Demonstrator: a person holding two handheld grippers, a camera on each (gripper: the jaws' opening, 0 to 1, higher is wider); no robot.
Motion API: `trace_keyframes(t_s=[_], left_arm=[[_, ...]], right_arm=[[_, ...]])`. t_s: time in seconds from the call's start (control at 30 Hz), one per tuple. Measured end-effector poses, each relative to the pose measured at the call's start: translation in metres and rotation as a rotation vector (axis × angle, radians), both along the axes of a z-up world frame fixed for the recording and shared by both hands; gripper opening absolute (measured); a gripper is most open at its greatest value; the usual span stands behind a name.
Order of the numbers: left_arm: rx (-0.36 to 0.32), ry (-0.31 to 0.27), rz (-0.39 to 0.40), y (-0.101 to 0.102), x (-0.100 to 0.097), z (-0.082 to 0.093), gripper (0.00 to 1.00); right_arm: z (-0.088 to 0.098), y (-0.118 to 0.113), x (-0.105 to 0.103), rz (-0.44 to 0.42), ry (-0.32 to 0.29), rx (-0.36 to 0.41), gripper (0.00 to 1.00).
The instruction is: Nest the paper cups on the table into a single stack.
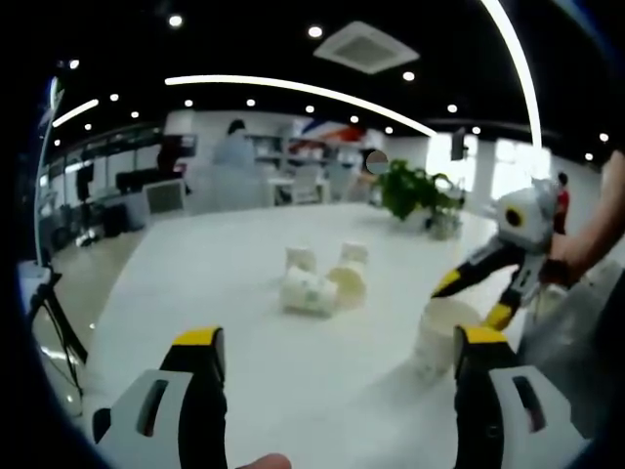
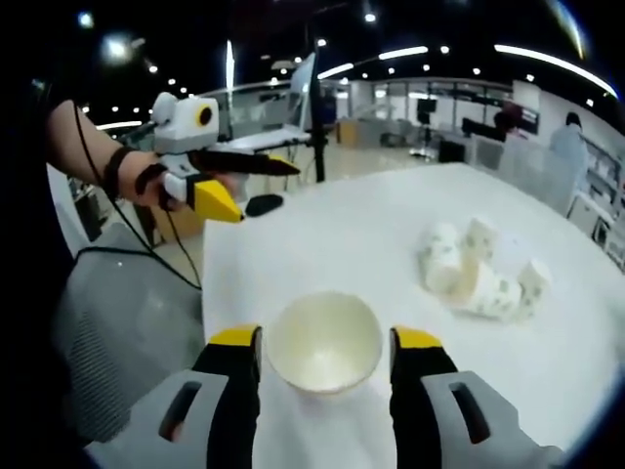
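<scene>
Right gripper (image 2: 324,352) jaws spread wide around upright cup (image 2: 323,342) at table (image 2: 322,244) edge, not touching; left gripper (image 1: 337,357) released; fallen cups (image 2: 474,269) blurring together mid-table.

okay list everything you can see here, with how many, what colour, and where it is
Upright paper cup: one, cream white, between the right gripper's open jaws, not touched.
Paper cups: about four, white with a faint print, clustered mid-table, mostly on their sides.
Table: one, white.
Potted plant: one, green, at the table's far edge.
Chair: one, grey mesh, beside the table.
Tripod: one, black, on the floor.
Left gripper: yellow-tipped jaws, open, empty.
Right gripper: yellow-tipped jaws, open.
</scene>
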State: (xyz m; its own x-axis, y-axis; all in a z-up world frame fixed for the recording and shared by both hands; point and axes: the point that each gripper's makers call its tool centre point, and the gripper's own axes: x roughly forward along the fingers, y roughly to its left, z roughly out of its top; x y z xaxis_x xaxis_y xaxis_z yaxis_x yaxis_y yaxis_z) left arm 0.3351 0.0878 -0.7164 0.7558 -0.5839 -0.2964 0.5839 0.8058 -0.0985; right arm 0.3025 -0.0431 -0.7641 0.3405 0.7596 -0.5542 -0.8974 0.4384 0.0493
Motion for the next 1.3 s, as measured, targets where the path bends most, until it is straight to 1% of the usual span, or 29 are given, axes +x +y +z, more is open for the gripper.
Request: trace_keyframes(t_s=[0.33, 0.43, 0.5, 0.57, 0.73, 1.0, 1.1, 1.3], left_arm=[[0.000, -0.001, -0.004, -0.002, 0.000, 0.001, 0.96], [-0.001, -0.004, -0.002, -0.001, 0.001, 0.003, 0.96], [0.001, -0.005, -0.002, -0.001, 0.001, 0.003, 0.96], [0.000, -0.005, -0.002, -0.001, 0.001, 0.003, 0.96], [0.001, -0.007, -0.003, -0.001, 0.001, 0.004, 0.96], [0.003, -0.003, -0.012, -0.004, 0.000, 0.003, 0.96], [0.003, -0.002, -0.015, -0.005, -0.001, 0.002, 0.96], [-0.002, -0.002, -0.015, -0.006, 0.000, 0.003, 0.96]], right_arm=[[0.004, -0.006, -0.001, -0.019, 0.001, 0.019, 0.50], [0.010, -0.010, -0.002, -0.026, -0.007, 0.042, 0.50], [0.016, -0.010, -0.001, -0.032, -0.015, 0.076, 0.51], [0.020, -0.015, 0.000, -0.045, -0.017, 0.093, 0.51], [0.031, -0.030, 0.012, -0.120, -0.030, 0.138, 0.51], [0.033, -0.057, 0.028, -0.218, -0.031, 0.153, 0.52], [0.036, -0.069, 0.034, -0.269, -0.033, 0.163, 0.55], [0.040, -0.083, 0.043, -0.327, -0.034, 0.182, 0.60]])
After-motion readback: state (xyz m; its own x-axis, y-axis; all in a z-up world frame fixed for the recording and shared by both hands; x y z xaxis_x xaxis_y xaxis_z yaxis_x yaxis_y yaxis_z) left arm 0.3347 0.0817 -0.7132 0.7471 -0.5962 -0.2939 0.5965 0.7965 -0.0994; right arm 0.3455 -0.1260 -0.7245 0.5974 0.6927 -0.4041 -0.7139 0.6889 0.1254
